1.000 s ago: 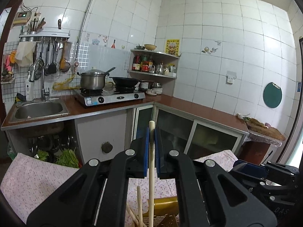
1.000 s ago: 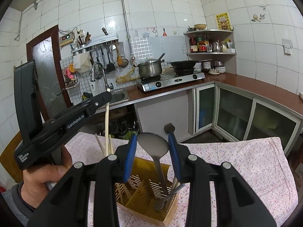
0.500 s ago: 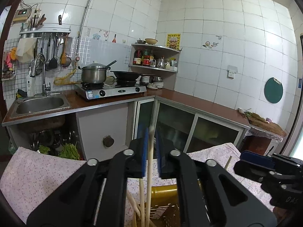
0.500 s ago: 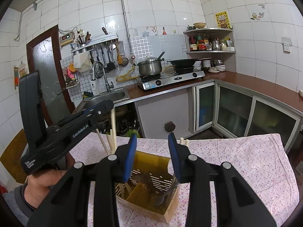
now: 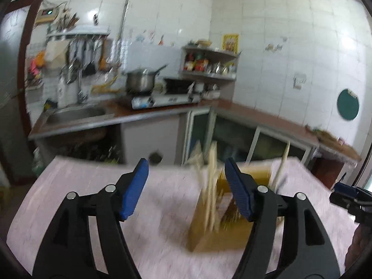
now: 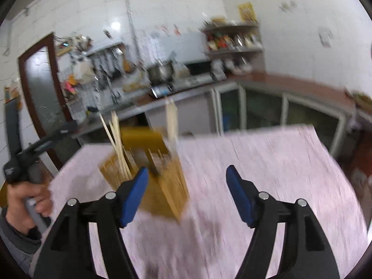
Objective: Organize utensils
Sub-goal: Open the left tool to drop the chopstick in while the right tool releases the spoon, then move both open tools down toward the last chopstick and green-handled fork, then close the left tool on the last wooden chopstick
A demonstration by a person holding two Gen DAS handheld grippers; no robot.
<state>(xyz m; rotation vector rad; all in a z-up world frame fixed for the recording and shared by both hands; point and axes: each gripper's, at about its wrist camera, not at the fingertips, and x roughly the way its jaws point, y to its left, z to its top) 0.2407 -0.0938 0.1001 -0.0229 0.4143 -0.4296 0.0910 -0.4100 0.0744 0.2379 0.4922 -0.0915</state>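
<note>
Now: left gripper [image 5: 186, 186] spread, jaws just opened, nothing pinched; right gripper [image 6: 187, 191] likewise; yellow holder [image 5: 216, 234] with chopsticks [image 5: 210, 181] ahead on pink cloth [image 5: 97, 193].

The left gripper [image 5: 187, 186] points forward and a little downward, its blue-padded fingers [image 5: 134, 189] spread wide with nothing pressed between them; the jaws have just been opening. The right gripper [image 6: 187, 191] points the same way, its fingers [image 6: 239, 196] equally wide and empty, jaws also just opening. In the right wrist view a hand [image 6: 25, 200] in a grey sleeve [image 6: 14, 239] grips the left gripper's handle.
</note>
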